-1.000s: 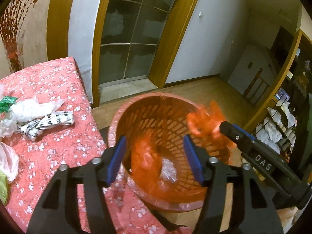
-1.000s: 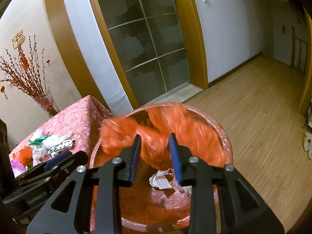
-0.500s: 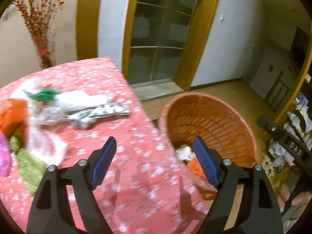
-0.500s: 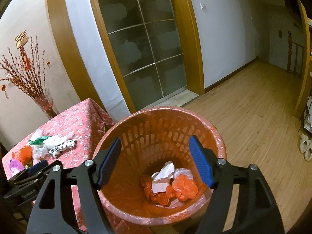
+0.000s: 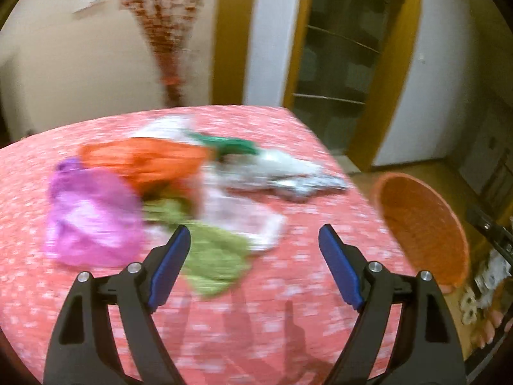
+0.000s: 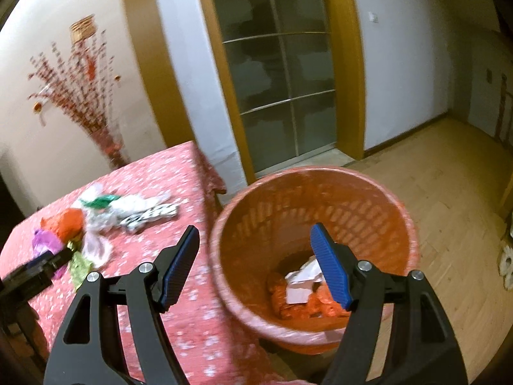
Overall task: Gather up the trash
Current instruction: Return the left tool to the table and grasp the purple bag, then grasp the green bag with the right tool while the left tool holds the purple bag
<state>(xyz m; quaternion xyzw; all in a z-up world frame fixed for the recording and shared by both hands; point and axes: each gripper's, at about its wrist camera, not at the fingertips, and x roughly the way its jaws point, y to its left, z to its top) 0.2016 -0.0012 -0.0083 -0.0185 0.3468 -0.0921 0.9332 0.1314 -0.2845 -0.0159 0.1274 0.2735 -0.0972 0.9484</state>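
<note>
Tablecloth (image 5: pixel 288 314) showing pink-red with small white blossoms. Trash pile on it showing a purple bag (image 5: pixel 93 218), an orange bag (image 5: pixel 141 160), a green wrapper (image 5: pixel 214 256), a dark green scrap (image 5: pixel 231 144) and a black-and-white striped wrapper (image 6: pixel 150 215). Basket (image 6: pixel 397 205) showing orange, with orange and white trash (image 6: pixel 301 288) inside. Gripper pads (image 6: pixel 181 266) showing blue on black frames.

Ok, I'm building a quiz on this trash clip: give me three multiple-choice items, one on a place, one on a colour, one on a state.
1. Where does the trash pile lie?
A. on the floor
B. on the red tablecloth
C. on a chair

2. What colour is the basket?
A. orange
B. blue
C. black

3. How is the right gripper?
A. shut on a bag
B. shut, empty
C. open, empty

Answers: 1 B, the bags rest on the cloth; 2 A, its slotted wall is orange; 3 C, the jaws stand wide apart, nothing between them.
</note>
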